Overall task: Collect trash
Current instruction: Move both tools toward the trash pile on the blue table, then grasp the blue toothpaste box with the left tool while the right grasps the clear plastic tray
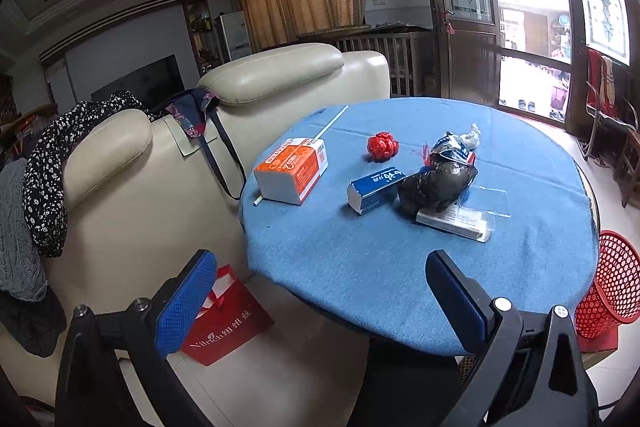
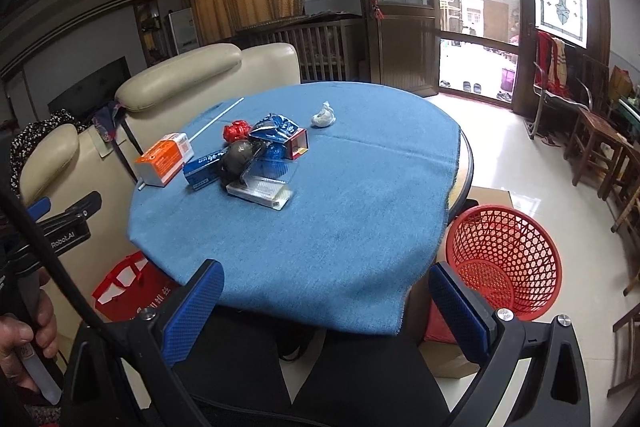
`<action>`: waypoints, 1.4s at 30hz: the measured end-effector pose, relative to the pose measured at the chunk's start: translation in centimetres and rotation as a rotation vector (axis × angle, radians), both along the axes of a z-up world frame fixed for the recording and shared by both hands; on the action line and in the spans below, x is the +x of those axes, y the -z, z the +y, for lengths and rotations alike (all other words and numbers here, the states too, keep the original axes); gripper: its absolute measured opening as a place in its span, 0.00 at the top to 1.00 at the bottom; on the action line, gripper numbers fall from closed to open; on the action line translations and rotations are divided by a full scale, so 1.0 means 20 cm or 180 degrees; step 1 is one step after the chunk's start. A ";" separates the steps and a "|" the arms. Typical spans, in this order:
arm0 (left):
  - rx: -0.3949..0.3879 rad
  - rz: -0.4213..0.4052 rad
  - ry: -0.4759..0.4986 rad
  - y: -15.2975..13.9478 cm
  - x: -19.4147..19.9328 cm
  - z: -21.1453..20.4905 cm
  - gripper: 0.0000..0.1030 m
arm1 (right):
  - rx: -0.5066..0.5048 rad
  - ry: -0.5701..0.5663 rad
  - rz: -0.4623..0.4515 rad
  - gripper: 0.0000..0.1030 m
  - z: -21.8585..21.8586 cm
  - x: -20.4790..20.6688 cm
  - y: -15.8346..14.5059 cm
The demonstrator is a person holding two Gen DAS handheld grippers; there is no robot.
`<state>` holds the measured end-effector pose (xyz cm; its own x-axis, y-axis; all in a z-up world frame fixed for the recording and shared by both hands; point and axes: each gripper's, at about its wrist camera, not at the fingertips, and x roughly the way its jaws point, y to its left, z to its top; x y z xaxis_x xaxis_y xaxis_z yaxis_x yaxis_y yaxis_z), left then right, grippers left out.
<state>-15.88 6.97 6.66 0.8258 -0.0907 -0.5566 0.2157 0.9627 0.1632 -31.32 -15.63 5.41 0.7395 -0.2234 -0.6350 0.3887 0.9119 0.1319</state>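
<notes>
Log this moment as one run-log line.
left gripper: open, empty | right gripper: open, empty | trash pile: on blue table, untouched | red basket: on floor beside table

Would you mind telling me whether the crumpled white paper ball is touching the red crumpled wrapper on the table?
Apart. The right wrist view shows the white paper ball well separated from the red wrapper, with bare blue cloth and a blue packet between them.
</notes>
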 end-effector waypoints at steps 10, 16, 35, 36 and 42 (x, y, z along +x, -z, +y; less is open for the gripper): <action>0.0007 0.0066 -0.0030 0.04 0.03 0.01 0.00 | 0.0000 -0.0048 0.0026 0.00 0.00 0.03 0.01; -0.0003 0.0133 -0.0036 0.08 0.07 0.03 0.00 | 0.0007 -0.0118 0.0014 0.00 0.02 0.05 0.01; -0.0013 0.0800 0.0657 0.30 0.80 -0.04 0.00 | 0.0601 -0.1139 0.0186 0.02 -0.22 1.16 0.18; 0.0012 0.0812 0.0747 0.31 0.86 -0.07 0.00 | 0.0596 -0.1219 0.0187 0.03 -0.23 1.20 0.19; 0.0075 0.0982 0.1330 0.37 1.12 -0.20 0.00 | 0.0392 -0.1693 0.0453 0.03 -0.31 1.34 0.33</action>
